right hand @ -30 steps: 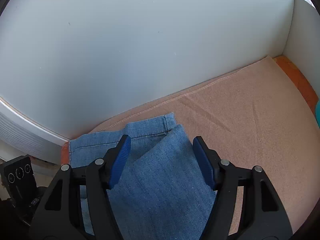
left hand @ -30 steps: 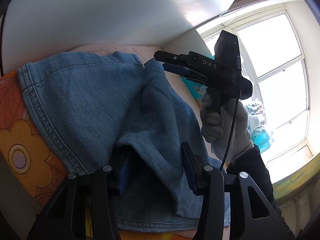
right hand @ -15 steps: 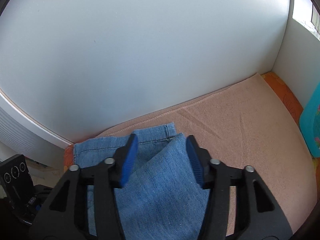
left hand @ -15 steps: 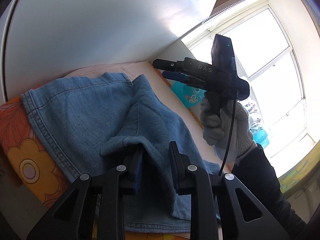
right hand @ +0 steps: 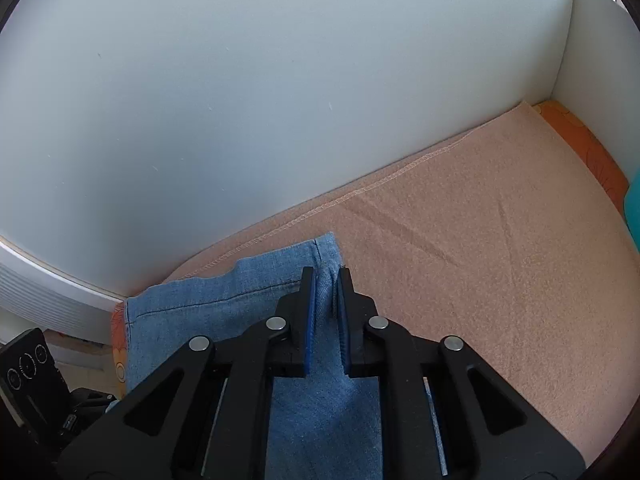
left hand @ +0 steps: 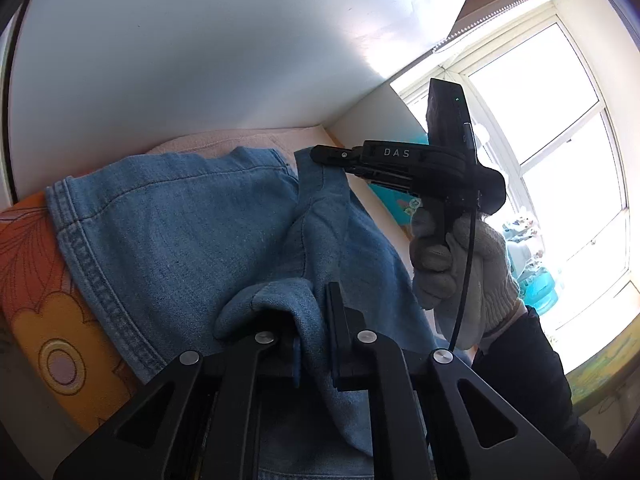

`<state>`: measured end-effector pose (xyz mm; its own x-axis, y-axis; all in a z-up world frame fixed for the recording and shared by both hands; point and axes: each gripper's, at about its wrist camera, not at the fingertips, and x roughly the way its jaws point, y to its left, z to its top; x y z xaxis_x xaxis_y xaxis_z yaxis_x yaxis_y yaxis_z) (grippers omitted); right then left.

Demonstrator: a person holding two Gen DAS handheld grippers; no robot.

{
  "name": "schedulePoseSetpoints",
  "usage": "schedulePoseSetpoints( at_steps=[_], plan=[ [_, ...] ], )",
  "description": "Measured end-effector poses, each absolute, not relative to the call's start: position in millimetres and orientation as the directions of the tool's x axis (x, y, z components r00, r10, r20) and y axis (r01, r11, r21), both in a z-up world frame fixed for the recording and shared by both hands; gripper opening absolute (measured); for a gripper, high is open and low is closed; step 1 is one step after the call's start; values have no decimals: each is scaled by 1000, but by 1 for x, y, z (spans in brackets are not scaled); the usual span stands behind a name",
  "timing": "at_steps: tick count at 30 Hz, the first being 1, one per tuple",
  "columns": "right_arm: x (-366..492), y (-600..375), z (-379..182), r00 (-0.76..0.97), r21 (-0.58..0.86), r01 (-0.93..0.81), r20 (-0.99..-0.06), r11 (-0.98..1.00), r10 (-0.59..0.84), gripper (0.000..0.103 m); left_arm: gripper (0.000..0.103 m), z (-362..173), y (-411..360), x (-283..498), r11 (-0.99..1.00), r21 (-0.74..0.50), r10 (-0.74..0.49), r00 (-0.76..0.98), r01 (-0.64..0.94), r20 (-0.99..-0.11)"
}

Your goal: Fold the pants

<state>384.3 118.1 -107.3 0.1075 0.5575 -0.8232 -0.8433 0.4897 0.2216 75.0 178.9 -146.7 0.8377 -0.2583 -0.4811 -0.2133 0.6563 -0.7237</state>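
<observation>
On peach blanket (right hand: 460,240): we clench both grippers, left gripper (left hand: 316,340) and right gripper (right hand: 325,304), on jeans (left hand: 180,232) hem; jaws just closed. Next we lift evenly, carry fold over.

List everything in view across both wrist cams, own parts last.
jeans: 1, blue denim, lying on the blanket, bunched where both claws pinch it
blanket: 1, peach, under the jeans, along the wall
floral sheet: 1, orange, beneath the blanket
wall: white, behind the bed
window: bright, far right in the left view
teal object: 1, right edge, unclear what
left claw: 1, black, shut on a denim fold
right claw: 1, black with blue pads, shut on the jeans' edge
gloved hand: 1, grey knit, holding the right claw's handle
</observation>
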Motion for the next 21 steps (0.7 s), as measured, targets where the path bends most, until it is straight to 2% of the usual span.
schedulePoseSetpoints(
  at_steps=[2, 4, 7, 13, 16, 18, 19, 20, 21],
  plan=[
    [374, 108, -86, 121, 235, -850, -783, 471, 609, 9, 8, -136, 177, 63, 678, -708, -232, 858, -196, -459],
    [365, 95, -63, 100, 286, -862, -714, 418, 693, 9, 7, -118, 174, 43, 734, -653, -164, 885, -186, -436],
    [358, 80, -49, 77, 310, -879, -658, 362, 749, 9, 5, -104, 172, 19, 800, -560, -52, 905, -216, -423],
    [371, 108, -99, 72, 294, -842, -770, 452, 634, 9, 5, -146, 201, 32, 719, -621, -99, 838, -312, -536],
    [374, 117, -119, 76, 244, -851, -819, 465, 568, 9, 5, -155, 203, 35, 709, -638, -154, 817, -300, -555],
    [379, 120, -123, 86, 226, -846, -836, 483, 542, 9, 6, -155, 205, 36, 711, -631, -143, 816, -309, -561],
    [382, 121, -123, 89, 219, -843, -844, 491, 529, 17, 6, -155, 206, 37, 705, -639, -152, 813, -309, -561],
    [386, 124, -123, 98, 211, -838, -849, 503, 519, 31, 8, -154, 205, 34, 703, -641, -157, 812, -308, -562],
    [389, 125, -122, 110, 199, -837, -850, 509, 514, 38, 10, -154, 205, 36, 703, -636, -150, 808, -317, -569]
  ],
)
